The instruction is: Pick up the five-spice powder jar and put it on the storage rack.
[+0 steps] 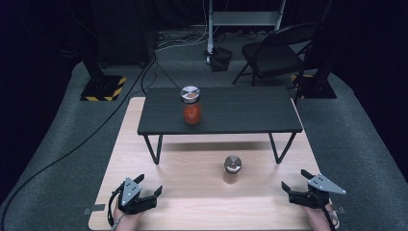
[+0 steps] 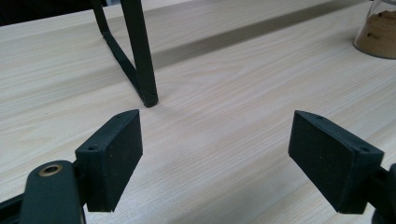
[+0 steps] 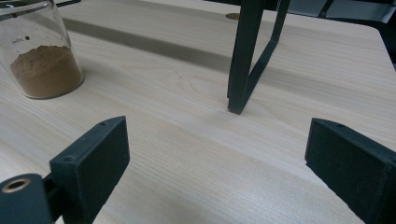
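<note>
A glass jar of red contents [image 1: 191, 106] with a metal lid stands on the small black raised table [image 1: 250, 118]. A second jar, holding brown powder [image 1: 232, 170], stands on the wooden tabletop [image 1: 192, 202] in front of it; the same brown-powder jar [image 3: 41, 60] is at the upper left of the right gripper view and the brown-powder jar [image 2: 379, 32] at the upper right of the left gripper view. My left gripper [image 1: 149, 185] rests near the front left, open and empty. My right gripper [image 1: 294, 179] rests near the front right, open and empty.
The black table's thin metal legs [image 2: 140, 60] [image 3: 245, 60] stand on the wood ahead of each gripper. Beyond the tabletop are grey carpet, a folding chair [image 1: 279, 53], black stands with hazard-striped bases [image 1: 103, 86] and cables on the floor.
</note>
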`<state>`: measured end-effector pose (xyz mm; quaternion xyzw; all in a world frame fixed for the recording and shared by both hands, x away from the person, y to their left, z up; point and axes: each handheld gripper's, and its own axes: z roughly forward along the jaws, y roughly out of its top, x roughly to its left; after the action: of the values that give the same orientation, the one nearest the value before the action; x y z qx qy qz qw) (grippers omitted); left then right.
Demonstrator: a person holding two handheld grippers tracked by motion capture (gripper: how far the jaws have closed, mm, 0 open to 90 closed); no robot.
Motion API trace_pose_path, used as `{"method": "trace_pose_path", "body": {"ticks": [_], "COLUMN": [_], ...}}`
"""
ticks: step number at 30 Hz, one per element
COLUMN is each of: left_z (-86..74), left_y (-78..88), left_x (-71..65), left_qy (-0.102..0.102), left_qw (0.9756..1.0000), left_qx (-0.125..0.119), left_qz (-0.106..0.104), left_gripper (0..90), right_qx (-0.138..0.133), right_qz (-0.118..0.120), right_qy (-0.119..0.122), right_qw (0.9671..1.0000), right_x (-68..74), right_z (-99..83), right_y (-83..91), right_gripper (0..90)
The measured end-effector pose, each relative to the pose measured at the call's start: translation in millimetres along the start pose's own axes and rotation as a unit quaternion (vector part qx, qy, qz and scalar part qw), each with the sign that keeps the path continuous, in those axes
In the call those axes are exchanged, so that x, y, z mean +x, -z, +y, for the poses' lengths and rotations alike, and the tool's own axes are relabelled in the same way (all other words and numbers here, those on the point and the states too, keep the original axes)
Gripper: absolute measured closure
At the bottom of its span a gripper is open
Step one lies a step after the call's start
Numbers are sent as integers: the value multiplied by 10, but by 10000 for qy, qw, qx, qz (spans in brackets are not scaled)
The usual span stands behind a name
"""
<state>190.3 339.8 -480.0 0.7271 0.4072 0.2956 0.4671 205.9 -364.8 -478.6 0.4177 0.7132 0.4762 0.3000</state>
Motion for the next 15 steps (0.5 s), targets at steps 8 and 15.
{"method": "trace_pose_path", "body": {"ticks": [8,15], "left_z": [2,8], "left_y": [-2,-6], "left_x": [-5,3], "left_qy": [-7,22], "left_qw": [10000,10000], "left_qx": [4,21], "left_qz": [8,-1], "left_gripper": [177,177], "right_qx": [-13,-13], "right_qz": [1,0], "right_qy": [4,-3], "right_qw": [10000,10000], "right_x": [1,-1], "right_z": [-5,-5], "right_y": [3,3], "right_gripper": [57,57]}}
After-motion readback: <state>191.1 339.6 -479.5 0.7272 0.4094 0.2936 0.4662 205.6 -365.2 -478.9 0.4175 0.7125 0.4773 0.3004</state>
